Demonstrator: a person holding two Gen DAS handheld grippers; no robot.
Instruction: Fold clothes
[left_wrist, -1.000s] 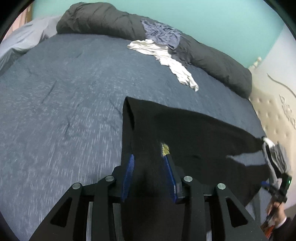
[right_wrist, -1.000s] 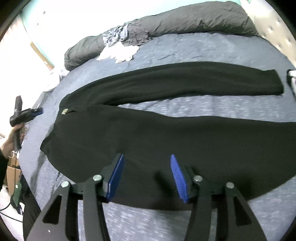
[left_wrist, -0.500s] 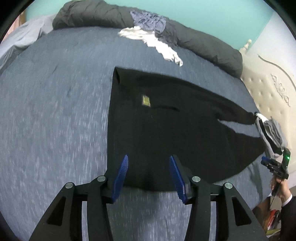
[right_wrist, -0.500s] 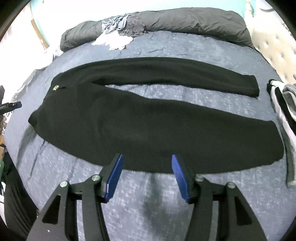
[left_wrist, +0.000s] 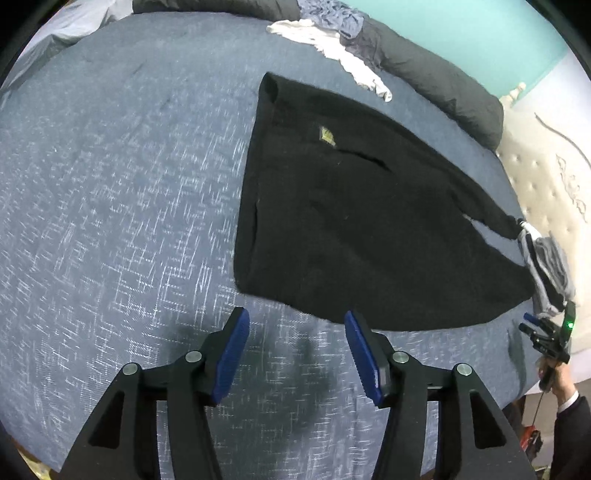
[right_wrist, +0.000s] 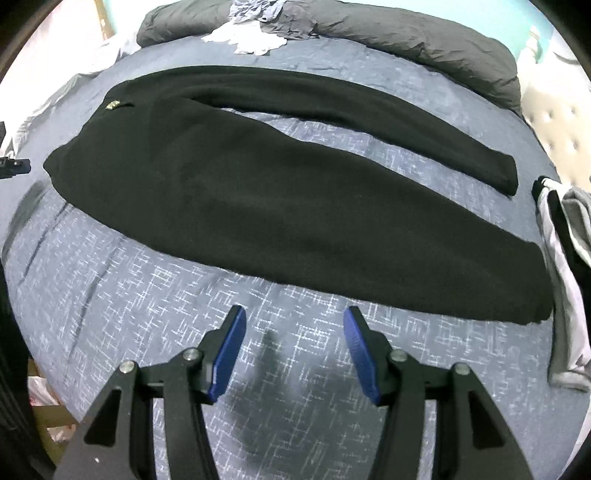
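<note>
Hovering both claws spread and empty, left claw (left_wrist: 295, 347) opening; long black fleece trousers (right_wrist: 280, 206) lie crosswise beyond right claw (right_wrist: 293, 341), waistband nearer left.

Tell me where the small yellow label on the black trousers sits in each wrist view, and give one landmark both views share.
Left wrist: yellow label just above centre, on the black trousers.
Right wrist: label upper left, at the trousers' waist end.
Shared landmark: white garment by the rolled grey duvet.

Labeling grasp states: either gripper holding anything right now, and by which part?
Nothing held. Left gripper, jaws opening, and right gripper both hover empty over the bed, short of the black trousers.
</note>
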